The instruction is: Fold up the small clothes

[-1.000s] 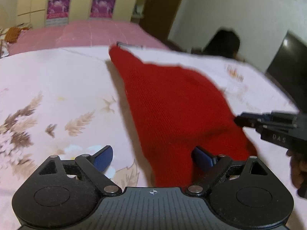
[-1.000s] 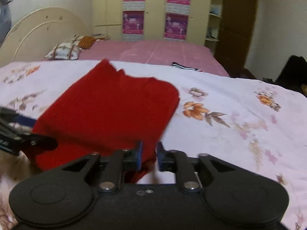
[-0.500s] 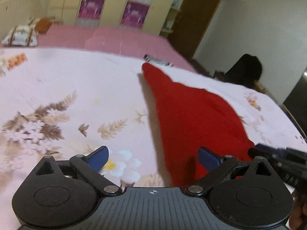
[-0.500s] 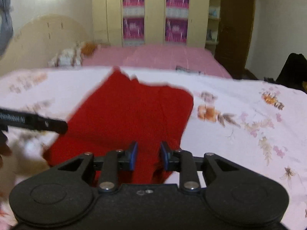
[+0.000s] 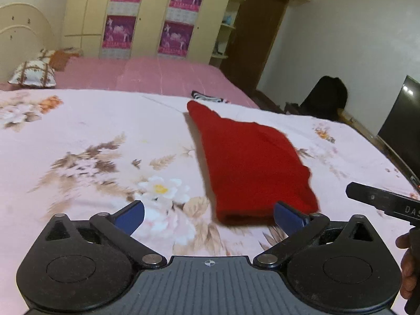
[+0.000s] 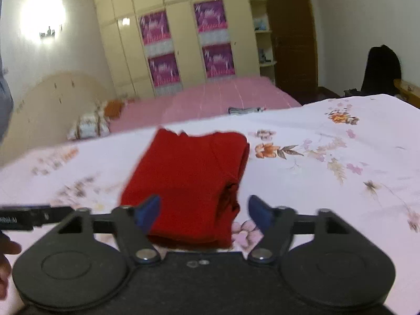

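Fingers of both grippers, left (image 5: 208,218) and right (image 6: 204,210), are spreading empty, the right having let go the folded red cloth (image 5: 249,162), long axis toward 11 o'clock on the bed (image 5: 78,141).

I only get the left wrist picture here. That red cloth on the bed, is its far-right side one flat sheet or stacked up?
Observer: Stacked. In the right wrist view the red garment shows folded layers along its right edge, with a small bunched bit near the front corner.
Operator: And the other gripper, I only see its tip. Is it pinching the cloth?
Observer: No. The right gripper is opening; its blue pads stand clear of the garment's sides.
Operator: Anything lit up in the room I'm missing?
Observer: A bright wall lamp glows above the cream headboard.
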{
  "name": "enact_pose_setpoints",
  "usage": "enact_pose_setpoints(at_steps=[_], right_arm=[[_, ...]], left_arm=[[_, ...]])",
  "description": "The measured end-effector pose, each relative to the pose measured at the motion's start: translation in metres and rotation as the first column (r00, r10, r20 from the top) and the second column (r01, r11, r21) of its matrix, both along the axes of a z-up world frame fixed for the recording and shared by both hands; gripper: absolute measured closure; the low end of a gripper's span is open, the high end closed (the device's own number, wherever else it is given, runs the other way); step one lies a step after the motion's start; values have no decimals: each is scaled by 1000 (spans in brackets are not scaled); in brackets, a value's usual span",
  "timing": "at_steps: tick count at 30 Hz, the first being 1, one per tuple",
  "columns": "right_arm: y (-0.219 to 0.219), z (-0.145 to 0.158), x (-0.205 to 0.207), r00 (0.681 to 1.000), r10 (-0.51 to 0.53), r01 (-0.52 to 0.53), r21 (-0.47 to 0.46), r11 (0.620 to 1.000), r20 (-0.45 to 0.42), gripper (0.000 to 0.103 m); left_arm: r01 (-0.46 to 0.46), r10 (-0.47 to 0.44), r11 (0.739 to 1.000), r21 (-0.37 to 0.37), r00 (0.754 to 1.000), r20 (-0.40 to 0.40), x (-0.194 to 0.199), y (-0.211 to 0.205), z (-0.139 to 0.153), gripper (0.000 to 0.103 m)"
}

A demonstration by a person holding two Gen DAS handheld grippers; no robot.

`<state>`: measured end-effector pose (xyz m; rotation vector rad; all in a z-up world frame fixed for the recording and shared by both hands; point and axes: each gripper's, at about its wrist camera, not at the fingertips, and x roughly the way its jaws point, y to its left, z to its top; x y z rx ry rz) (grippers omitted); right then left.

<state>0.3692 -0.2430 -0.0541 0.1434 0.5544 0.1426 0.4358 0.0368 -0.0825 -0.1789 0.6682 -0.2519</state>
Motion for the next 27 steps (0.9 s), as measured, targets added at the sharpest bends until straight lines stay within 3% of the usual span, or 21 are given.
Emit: enact_pose_setpoints(at_steps=[5,7,9,11,13,14,16,20,23,25,27], right_arm=[[13,11,-59,1000,7,-7,-11,1000,-7,19],[19,11,-72,1000,18,-18,-40,999,-7,19],[18,12,-69,999,33,-33,-57,998,-3,19],[10,11,-45,999,36,-36,-43,998,-13,19],[-5,8,-5,997,26,-24,30,999,-73,21],[-14,5,13,993,28,-15,103,995,-118,23],[-41,-8,57,984,8,45,286,957,-181,24],[-71,-39,120,963,12,120,467,876,-270,25],[-76,-62,157,949,68,96,487,868,-308,27],[-74,-81,174,928,114,87,502,861,-356,34],[-72,-86,180,934,158,39,529,848,-321,35]], left_arm=[[15,-17,999,42,999,46,-57,10,13,0],[29,-31,999,31,998,49,-58,11,10,0],[36,-37,999,24,997,62,-36,9,5,0],[51,-50,998,-22,999,15,10,7,-5,0],[71,-84,981,-179,994,-66,63,13,-20,14],[57,-84,972,-228,990,-111,85,14,-27,23],[37,-95,954,-296,978,-186,122,16,-39,22],[54,-142,950,-306,952,-270,179,10,-63,22],[94,-187,937,-336,948,-257,203,3,-72,17],[101,-201,929,-357,946,-255,215,-1,-73,17],[104,-213,919,-381,943,-256,226,-2,-76,17]])
